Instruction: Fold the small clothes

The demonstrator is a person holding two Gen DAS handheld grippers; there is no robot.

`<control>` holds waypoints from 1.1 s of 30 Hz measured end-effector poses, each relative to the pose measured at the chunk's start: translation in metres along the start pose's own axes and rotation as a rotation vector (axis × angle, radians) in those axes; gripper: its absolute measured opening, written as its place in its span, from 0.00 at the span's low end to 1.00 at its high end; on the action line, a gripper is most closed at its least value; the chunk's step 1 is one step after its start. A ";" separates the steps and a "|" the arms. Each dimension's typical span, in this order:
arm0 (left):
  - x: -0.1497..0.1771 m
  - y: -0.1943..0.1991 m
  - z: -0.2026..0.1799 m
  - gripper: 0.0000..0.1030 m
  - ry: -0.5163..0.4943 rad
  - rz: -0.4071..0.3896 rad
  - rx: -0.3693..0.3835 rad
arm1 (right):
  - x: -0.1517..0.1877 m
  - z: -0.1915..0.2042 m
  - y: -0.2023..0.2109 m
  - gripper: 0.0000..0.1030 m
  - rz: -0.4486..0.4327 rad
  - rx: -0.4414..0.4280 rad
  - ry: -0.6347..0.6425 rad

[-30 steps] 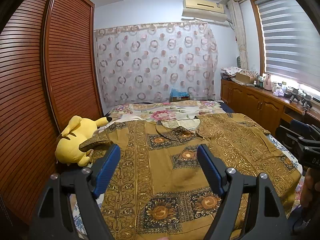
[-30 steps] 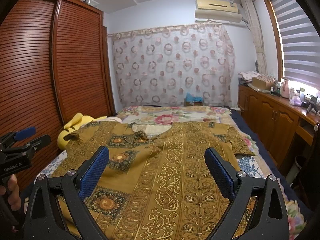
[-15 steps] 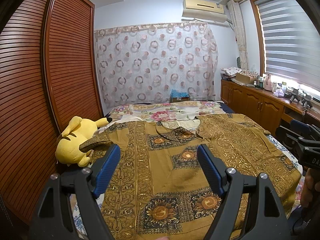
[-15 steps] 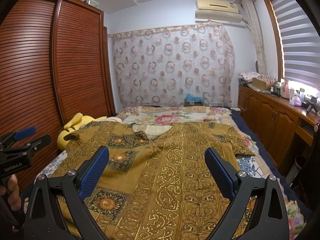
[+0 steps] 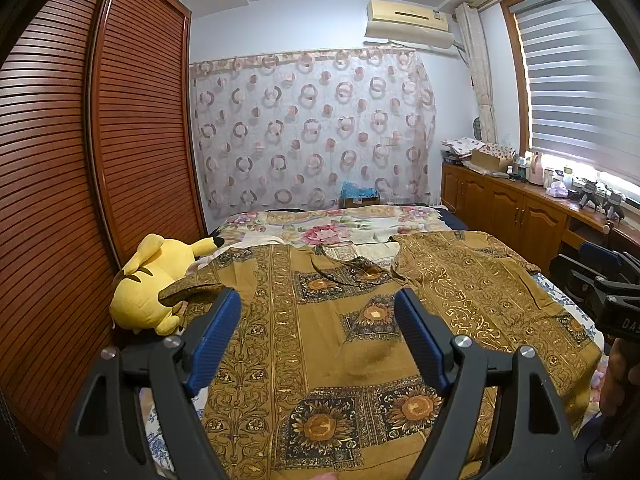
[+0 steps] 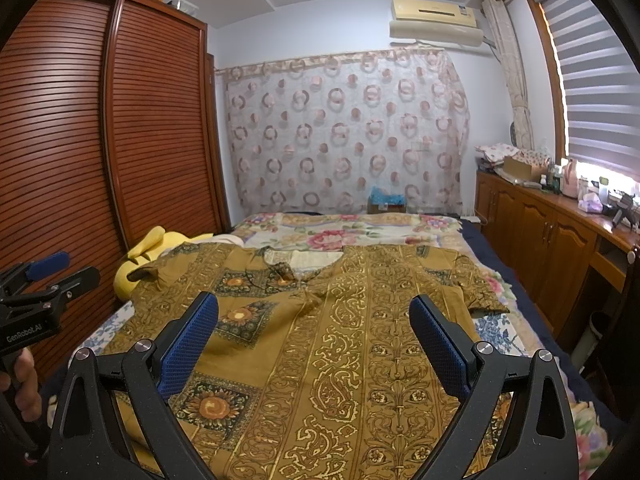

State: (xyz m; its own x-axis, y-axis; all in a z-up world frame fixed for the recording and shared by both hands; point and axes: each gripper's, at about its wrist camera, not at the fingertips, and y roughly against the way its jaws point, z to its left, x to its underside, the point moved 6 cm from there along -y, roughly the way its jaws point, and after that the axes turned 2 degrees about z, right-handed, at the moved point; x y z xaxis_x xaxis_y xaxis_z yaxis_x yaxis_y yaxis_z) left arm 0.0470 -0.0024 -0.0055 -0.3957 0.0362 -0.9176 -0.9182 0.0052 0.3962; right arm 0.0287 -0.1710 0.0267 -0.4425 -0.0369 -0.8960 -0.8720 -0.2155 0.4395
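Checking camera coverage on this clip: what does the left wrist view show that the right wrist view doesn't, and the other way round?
Only the left wrist view shows the yellow plush toy nearly whole, beside the shirt's left sleeve, and the right gripper from the side at the frame's right edge.

Only the right wrist view shows the shirt's right sleeve tip lying on the floral bedsheet, and the left gripper from the side, with part of the hand below it.

Both show the patterned mustard shirt spread flat on the bed, unfolded, both grippers open above it, the louvred wardrobe and the circle-print curtain.
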 end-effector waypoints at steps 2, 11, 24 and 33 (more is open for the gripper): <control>0.000 0.000 0.000 0.77 0.000 -0.001 -0.001 | 0.000 0.000 0.000 0.95 0.001 0.001 0.000; -0.001 0.001 0.001 0.77 0.000 -0.003 0.000 | -0.001 0.000 0.000 0.95 -0.001 0.001 0.001; -0.001 0.003 0.001 0.77 0.000 -0.005 0.000 | -0.001 0.001 0.001 0.95 -0.002 0.000 0.001; 0.000 0.001 0.002 0.77 -0.001 -0.004 0.000 | -0.004 -0.013 0.010 0.95 0.000 -0.002 0.003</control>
State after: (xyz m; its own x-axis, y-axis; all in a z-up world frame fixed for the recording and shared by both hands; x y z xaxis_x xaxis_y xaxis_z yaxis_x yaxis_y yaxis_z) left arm 0.0455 -0.0006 -0.0053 -0.3917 0.0372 -0.9194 -0.9199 0.0054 0.3921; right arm 0.0243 -0.1858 0.0335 -0.4422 -0.0400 -0.8960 -0.8714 -0.2176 0.4397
